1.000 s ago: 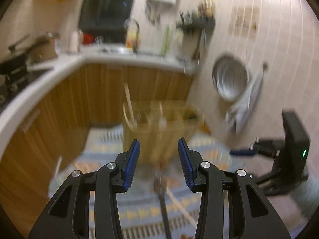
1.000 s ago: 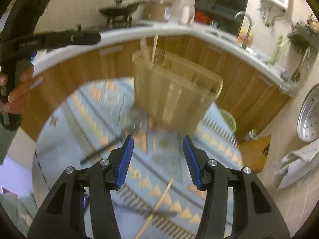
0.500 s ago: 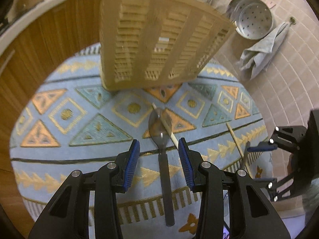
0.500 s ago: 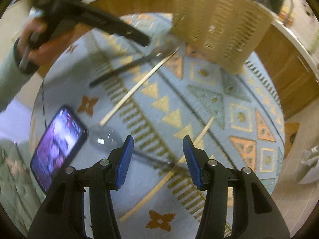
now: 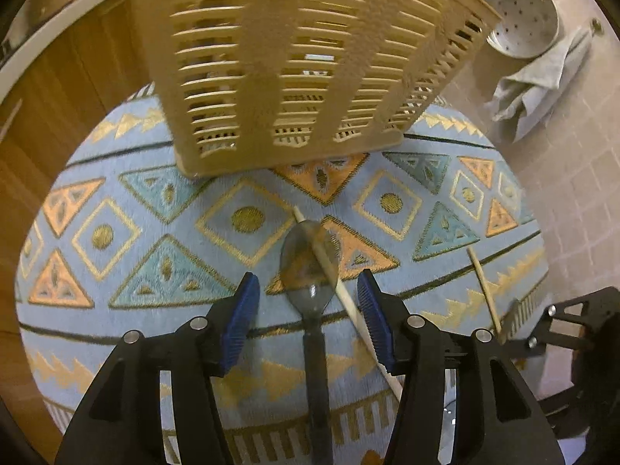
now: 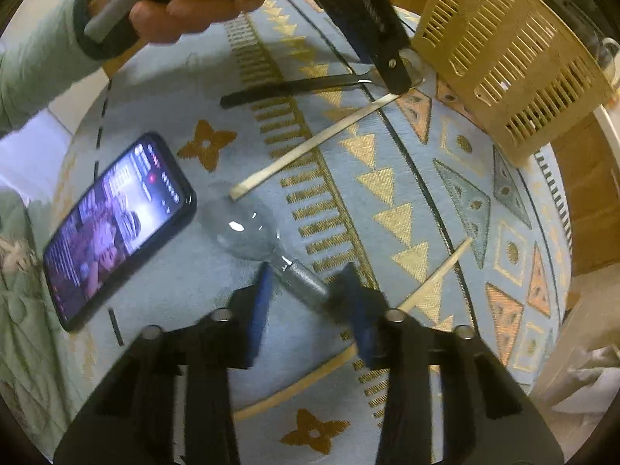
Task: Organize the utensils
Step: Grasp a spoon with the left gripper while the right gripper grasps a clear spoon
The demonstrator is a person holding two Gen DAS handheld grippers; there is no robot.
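Kitchen cabinets and tiled floor ring a small round counter under a patterned blue cloth (image 5: 116, 302), with a slatted basket (image 5: 294, 62) at its far edge. The left gripper (image 5: 308, 321) hangs with fingers spread over a dark-handled spoon (image 5: 310, 271) that a chopstick (image 5: 341, 290) crosses; closing could pinch both. The right gripper (image 6: 306, 302), fingers parted, straddles a second spoon (image 6: 252, 228) near the front edge, beside a phone (image 6: 116, 221); its blurred fingers may nudge the handle aside.

I see a woven, matt rug (image 5: 128, 209) under a slotted beige plastic basket (image 5: 294, 58). The spoon (image 5: 308, 271) looks like glossy metal, the chopstick (image 6: 310, 147) pale smooth wood, the phone (image 6: 116, 221) glassy, my gripper pads (image 5: 240, 325) ribbed blue.
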